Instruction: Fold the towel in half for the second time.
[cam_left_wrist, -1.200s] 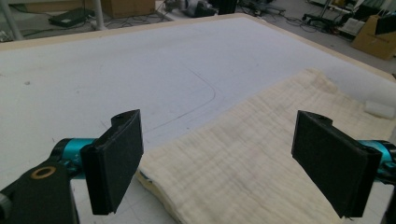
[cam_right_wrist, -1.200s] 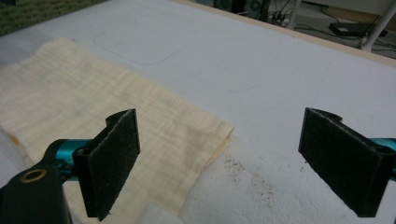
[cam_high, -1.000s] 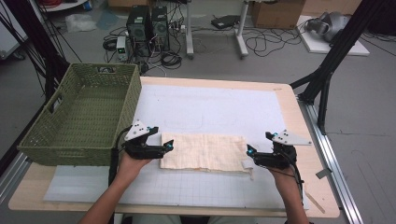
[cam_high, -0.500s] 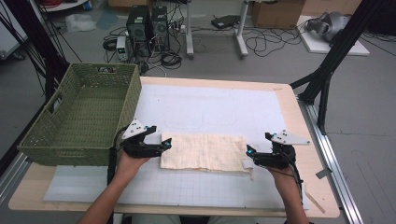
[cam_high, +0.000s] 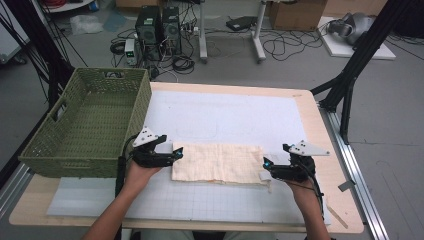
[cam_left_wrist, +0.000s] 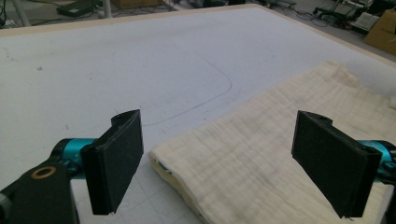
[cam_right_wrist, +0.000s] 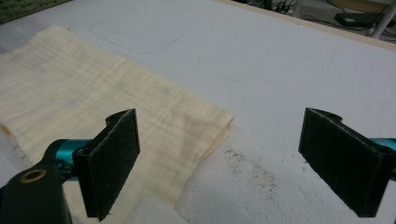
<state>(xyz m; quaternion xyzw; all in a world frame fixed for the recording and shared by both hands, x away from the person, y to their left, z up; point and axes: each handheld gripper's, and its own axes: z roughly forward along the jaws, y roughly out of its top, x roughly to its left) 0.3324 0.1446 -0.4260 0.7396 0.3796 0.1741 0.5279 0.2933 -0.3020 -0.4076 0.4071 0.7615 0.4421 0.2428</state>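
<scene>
Folded cream waffle-weave cloth (cam_high: 217, 163) laid near desk's front edge. Left gripper (cam_high: 175, 154) and right gripper (cam_high: 266, 165) held wide open, nothing gripped; cloth contact seemingly absent.

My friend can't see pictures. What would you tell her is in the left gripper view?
A folded cream cloth lies on a white table mat. The left gripper hovers with its two black fingers wide open, one on each side of the cloth's near corner, not touching it. A wooden table edge runs along the back.
</scene>
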